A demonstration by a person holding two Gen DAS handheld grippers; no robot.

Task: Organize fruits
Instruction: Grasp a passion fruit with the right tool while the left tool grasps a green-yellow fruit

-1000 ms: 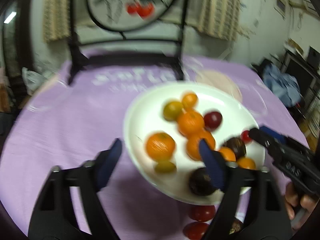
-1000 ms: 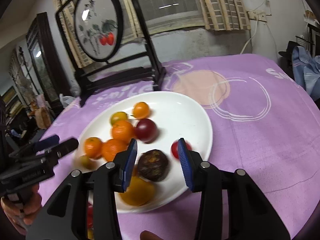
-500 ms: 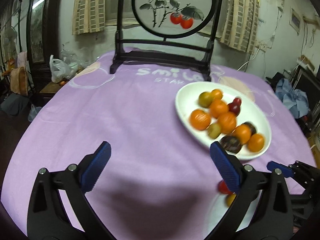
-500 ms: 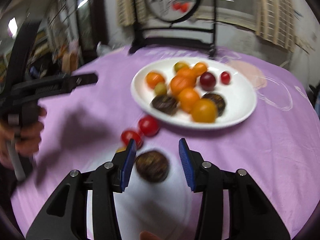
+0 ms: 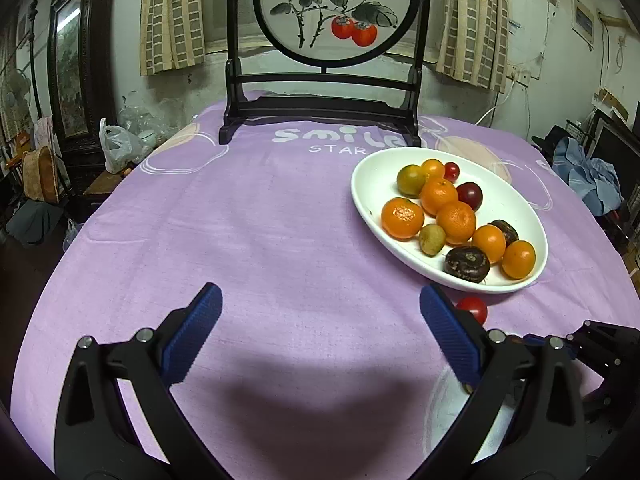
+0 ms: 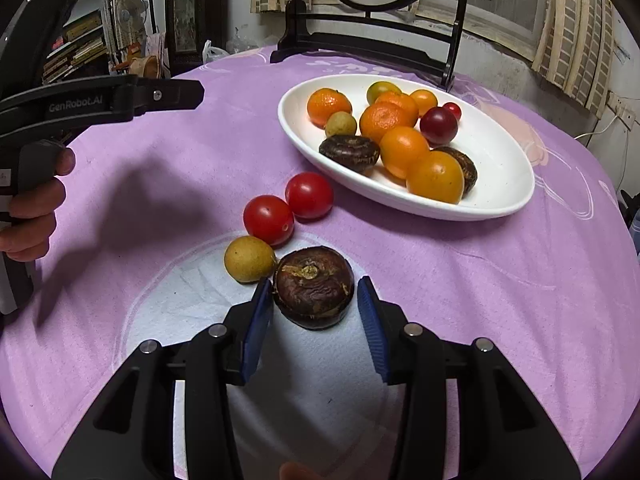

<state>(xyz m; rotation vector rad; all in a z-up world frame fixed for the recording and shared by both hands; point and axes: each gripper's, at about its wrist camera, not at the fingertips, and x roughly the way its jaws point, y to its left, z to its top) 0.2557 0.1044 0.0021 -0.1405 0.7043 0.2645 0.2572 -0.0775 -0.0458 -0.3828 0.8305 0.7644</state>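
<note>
Right tool: the right tool [image 6: 314, 320] is low over the worktop [image 6: 460, 280], its jaws parted on both sides of a dark brown water chestnut [image 6: 313, 286]; the left pad looks touching or nearly touching the skin, on the right a small gap shows; so it is open and not gripping
Left tool: the left tool [image 5: 320, 340] is wide open with nothing between the jaws; it hovers over bare purple cloth, well apart from the fruits
Task's thing: the water chestnut rests on a white circle printed on the cloth, just beside a small yellow-green fruit [image 6: 249, 259]; two cherry tomatoes [image 6: 268, 220] lie behind them, touching each other, between this group and the white oval plate [image 6: 500, 184]
Plate: it holds mandarins [image 6: 385, 121], two more water chestnuts [image 6: 349, 152], a dark red tomato [image 6: 438, 125] and other small fruits
Step in hand: in my judgement, setting the water chestnut in the row on the cloth, or releasing it there
How to do well: if it is a release, open the jaws evenly and lift straight back, so the pad does not drag the round fruit; keep the left jaw away from the yellow-green fruit, which can roll easily
Risk: a sideways pull may push the chestnut into its neighbour and break the row
</note>
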